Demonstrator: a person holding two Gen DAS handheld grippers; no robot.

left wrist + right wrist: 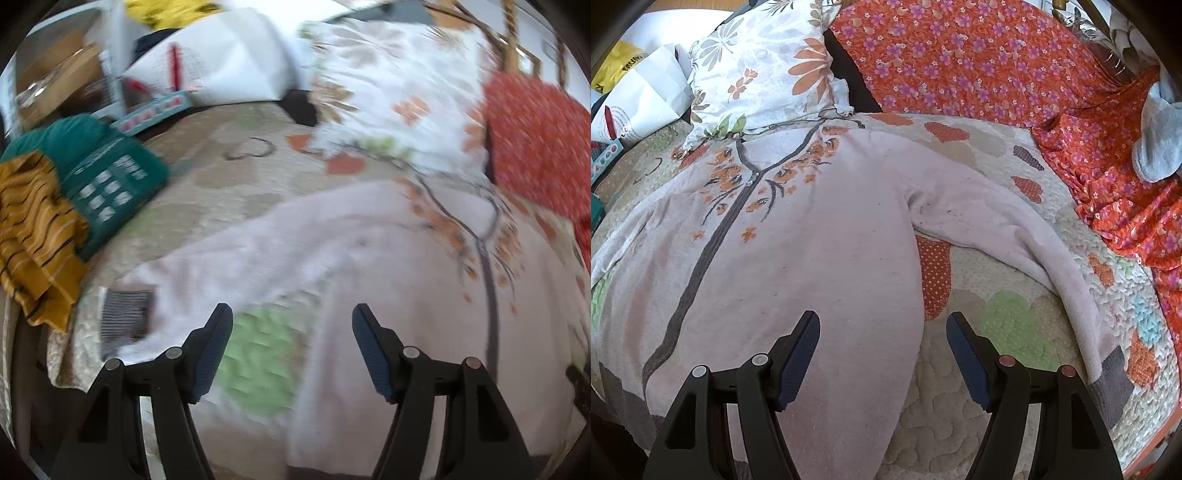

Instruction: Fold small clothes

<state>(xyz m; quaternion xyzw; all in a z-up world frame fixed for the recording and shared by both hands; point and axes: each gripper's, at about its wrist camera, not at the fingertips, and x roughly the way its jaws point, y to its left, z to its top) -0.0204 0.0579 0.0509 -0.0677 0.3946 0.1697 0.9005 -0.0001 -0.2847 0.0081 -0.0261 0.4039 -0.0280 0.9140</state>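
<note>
Your left gripper (291, 332) and right gripper (882, 339) both hang open and empty; that pale fleece cardigan (820, 236) looks soft, floppy: pinch the sleeve cuff (1108, 384).

- The pale pink cardigan (820, 236) is seen as matt, fuzzy knitted cloth.
- The bedspread (964, 439) is shown as quilted, stitched cloth.
- The orange floral sheet (979, 62) is seen as thin, smooth fabric.
- The fingers (798, 362) are made of matt black plastic, with ribbed blue pads and 2 metal pins each.
</note>
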